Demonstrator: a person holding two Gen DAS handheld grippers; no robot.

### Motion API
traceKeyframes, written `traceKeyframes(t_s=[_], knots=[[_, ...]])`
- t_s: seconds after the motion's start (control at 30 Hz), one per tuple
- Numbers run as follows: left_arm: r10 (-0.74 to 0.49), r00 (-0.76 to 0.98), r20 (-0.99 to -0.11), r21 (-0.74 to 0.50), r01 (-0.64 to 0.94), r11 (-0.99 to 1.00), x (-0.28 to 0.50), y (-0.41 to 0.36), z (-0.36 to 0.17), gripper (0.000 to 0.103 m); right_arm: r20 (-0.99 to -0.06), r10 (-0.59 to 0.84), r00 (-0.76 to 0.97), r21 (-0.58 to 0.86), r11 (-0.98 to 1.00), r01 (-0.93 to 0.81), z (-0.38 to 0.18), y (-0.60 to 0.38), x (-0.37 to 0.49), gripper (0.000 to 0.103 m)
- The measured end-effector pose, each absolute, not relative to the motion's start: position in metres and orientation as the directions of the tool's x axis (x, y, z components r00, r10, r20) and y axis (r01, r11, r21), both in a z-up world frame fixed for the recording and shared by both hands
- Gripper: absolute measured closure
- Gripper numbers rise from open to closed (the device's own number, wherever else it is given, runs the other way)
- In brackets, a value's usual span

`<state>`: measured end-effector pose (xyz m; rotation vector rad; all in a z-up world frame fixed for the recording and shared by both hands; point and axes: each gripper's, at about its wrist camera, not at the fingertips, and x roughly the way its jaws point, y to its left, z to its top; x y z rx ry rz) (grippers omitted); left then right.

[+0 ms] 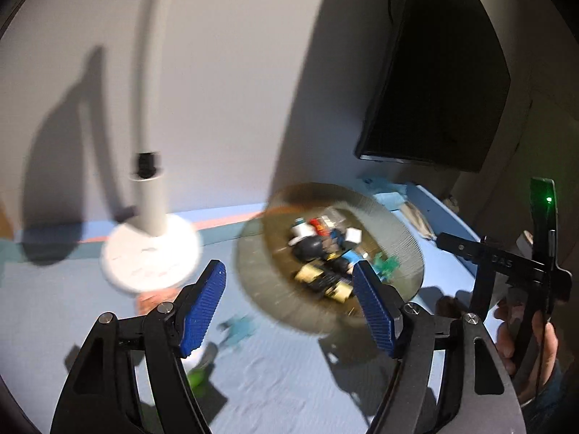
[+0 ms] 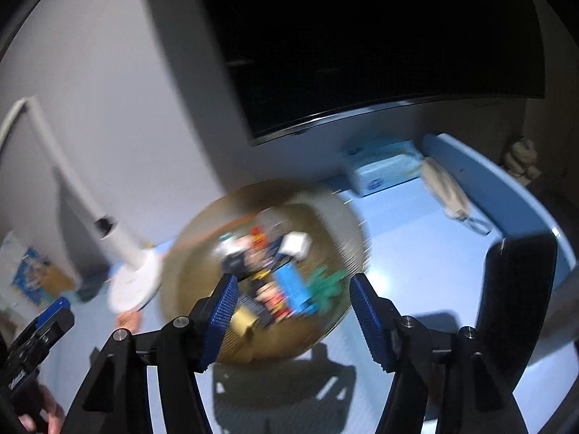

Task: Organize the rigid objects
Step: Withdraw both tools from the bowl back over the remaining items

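Note:
A round woven basket stands on the blue table and holds several small toys, all blurred; it also shows in the right wrist view. My left gripper is open and empty, just in front of the basket's near left rim. My right gripper is open and empty, over the basket's near rim. A small teal piece, a green piece and an orange piece lie loose on the table by my left gripper.
A white lamp with a round base stands left of the basket, also seen in the right wrist view. A dark monitor hangs on the wall behind. A light blue box and a beige handset sit at the back right.

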<state>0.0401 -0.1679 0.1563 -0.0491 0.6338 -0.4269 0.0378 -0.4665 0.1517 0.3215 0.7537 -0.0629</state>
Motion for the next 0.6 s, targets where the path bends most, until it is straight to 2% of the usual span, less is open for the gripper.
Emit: traceKeyframes(t_s=[0.07,0.17,0.23,0.3,0.4,0.5,0.57,0.6], knots=[[-0.365,0.744,-0.559,-0.162,0.334,0.929,0.021,-0.148,0.154,0.026,-0.681,0.091,0.727,0.268,0.955,0.131,0.148,-0.446,0.022,0.038],[-0.306,0.755,-0.58,-0.168,0.257,0.952,-0.004,-0.112,0.139,0.026,-0.705,0.133,0.697,0.269,0.959,0.089,0.126,-0.413,0.004,0.018],[-0.261,0.747,-0.612,-0.183,0.187,0.965,-0.014,-0.087,0.122,0.023,-0.727,0.161,0.667,0.276,0.959,0.07,0.103,-0.391,-0.004,0.017],[-0.157,0.745,-0.648,-0.165,0.064,0.984,-0.019,-0.063,0.097,0.014,-0.747,0.171,0.642,0.259,0.965,0.044,0.081,-0.37,-0.007,0.017],[-0.039,0.694,-0.719,-0.088,-0.036,0.995,-0.013,-0.045,0.062,0.013,-0.755,0.153,0.637,0.198,0.98,0.0,0.053,-0.343,-0.008,0.017],[-0.024,0.68,-0.733,-0.076,-0.046,0.996,-0.014,-0.036,0.045,0.012,-0.76,0.091,0.643,0.104,0.994,-0.019,0.036,-0.324,-0.01,0.017],[-0.052,0.656,-0.753,-0.118,-0.057,0.991,-0.013,-0.029,0.03,0.005,-0.766,0.056,0.641,0.046,0.998,-0.031,0.035,-0.315,-0.012,0.017],[-0.061,0.622,-0.781,-0.135,-0.072,0.988,-0.009,-0.026,0.022,0.005,-0.758,0.053,0.65,0.034,0.999,-0.042,0.036,-0.313,-0.014,0.015]])
